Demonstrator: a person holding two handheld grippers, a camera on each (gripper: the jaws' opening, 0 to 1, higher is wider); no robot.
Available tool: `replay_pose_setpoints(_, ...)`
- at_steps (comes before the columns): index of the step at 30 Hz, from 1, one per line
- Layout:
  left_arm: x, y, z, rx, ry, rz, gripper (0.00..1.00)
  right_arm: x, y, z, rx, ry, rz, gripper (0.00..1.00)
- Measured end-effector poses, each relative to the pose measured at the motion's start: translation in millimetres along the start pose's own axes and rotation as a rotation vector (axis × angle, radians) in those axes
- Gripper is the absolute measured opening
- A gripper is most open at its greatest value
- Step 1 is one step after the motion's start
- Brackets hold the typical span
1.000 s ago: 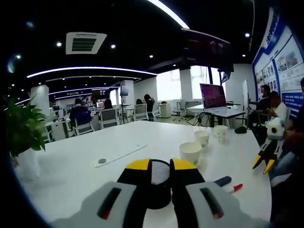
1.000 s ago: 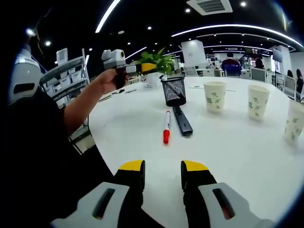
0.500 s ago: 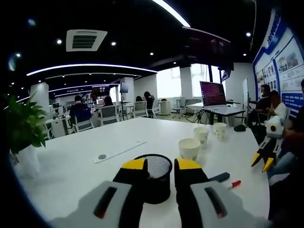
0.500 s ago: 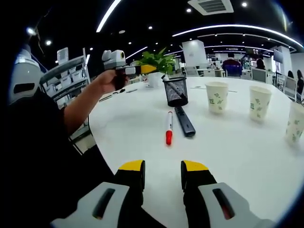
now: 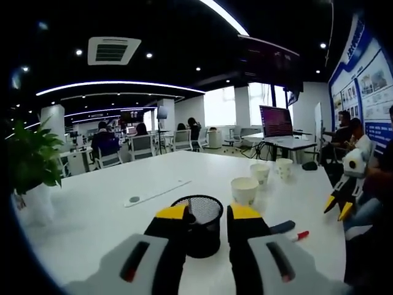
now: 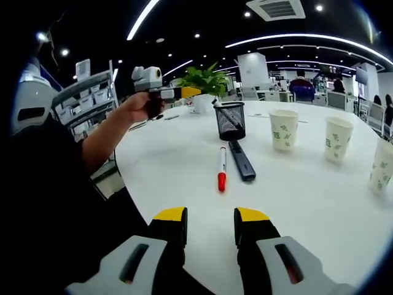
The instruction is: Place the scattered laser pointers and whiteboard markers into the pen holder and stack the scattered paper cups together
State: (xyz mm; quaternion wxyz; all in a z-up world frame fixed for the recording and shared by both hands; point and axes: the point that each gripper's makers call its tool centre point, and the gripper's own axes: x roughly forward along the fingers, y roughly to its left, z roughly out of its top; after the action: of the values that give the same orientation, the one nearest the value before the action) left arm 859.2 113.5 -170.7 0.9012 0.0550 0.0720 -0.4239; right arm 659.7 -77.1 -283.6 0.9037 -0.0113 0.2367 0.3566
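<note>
My left gripper [image 5: 206, 216] parted, straddling mesh pen holder [image 5: 197, 225] to steady it; right gripper [image 6: 210, 220] parted, empty, red marker [image 6: 221, 169] and laser pointer [image 6: 242, 160] ahead.

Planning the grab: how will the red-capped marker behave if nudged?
The red-capped marker looks round-bodied and lies flat on the smooth white table, so it will probably roll sideways. It seems slim and light, likely to skid.
</note>
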Motion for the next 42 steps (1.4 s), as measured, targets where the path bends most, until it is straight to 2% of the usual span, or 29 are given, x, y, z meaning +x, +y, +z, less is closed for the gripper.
replay_pose_setpoints(11, -13, 4.5, -4.9, -0.011, 0.004, 0.012, 0.27, 2, 3, 5.6, -0.017, 0.002, -0.002, 0.34)
replay_pose_setpoints(24, -29, 12.7, -18.8, -0.044, 0.023, 0.03, 0.27, 7, 7, 8.7, -0.02, -0.001, 0.004, 0.34)
replay_pose_setpoints(42, -37, 17.0, -31.0, -0.074, 0.028, 0.041, 0.27, 10, 9, 9.2, -0.014, -0.001, 0.001, 0.35)
